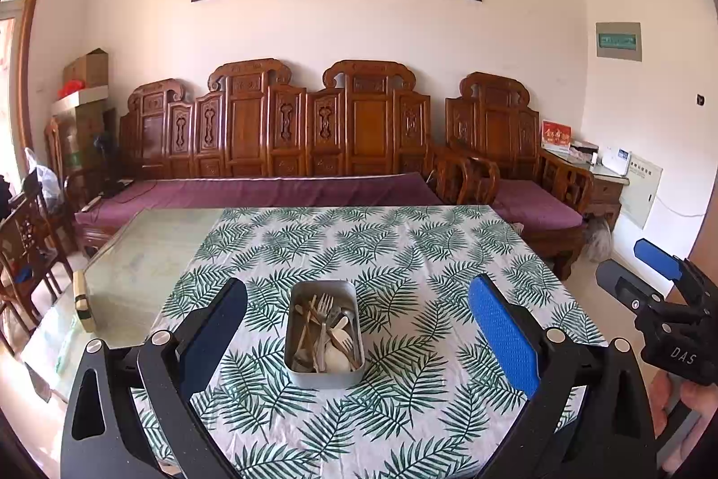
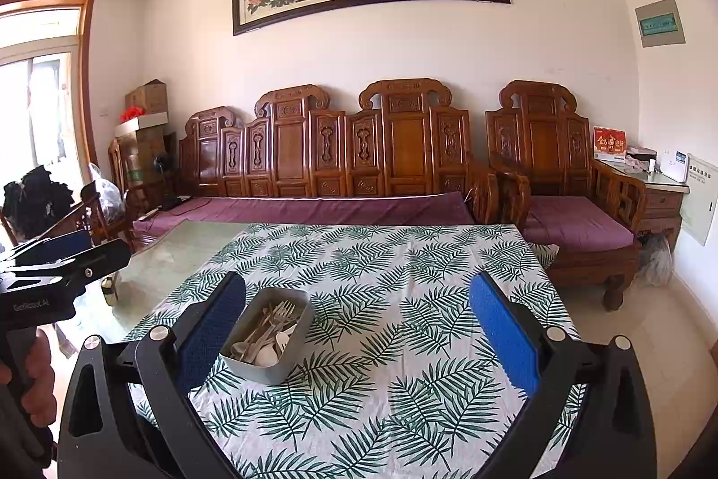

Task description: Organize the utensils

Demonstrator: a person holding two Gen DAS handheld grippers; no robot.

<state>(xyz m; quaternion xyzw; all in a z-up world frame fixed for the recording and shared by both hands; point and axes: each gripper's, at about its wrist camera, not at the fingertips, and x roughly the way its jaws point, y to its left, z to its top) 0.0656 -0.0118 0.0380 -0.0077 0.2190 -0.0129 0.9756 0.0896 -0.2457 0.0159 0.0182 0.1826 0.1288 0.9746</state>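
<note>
A grey metal tin [image 1: 324, 378] stands on the leaf-print tablecloth [image 1: 404, 254] and holds several utensils [image 1: 327, 331]: forks, spoons and pale wooden pieces. My left gripper [image 1: 359, 313] is open and empty, held above the table with the tin between its blue pads. In the right wrist view the tin [image 2: 269, 371] sits left of centre, close to the left finger. My right gripper [image 2: 359, 313] is open and empty above the cloth. Each gripper shows at the edge of the other's view: the right one [image 1: 646, 272], the left one [image 2: 67, 254].
Bare glass tabletop [image 1: 143, 254] lies left of the cloth, with a small padded block [image 1: 83, 301] at its edge. A carved wooden sofa [image 1: 278, 138] with purple cushions stands behind the table. Wooden chairs [image 1: 22, 250] stand at the left.
</note>
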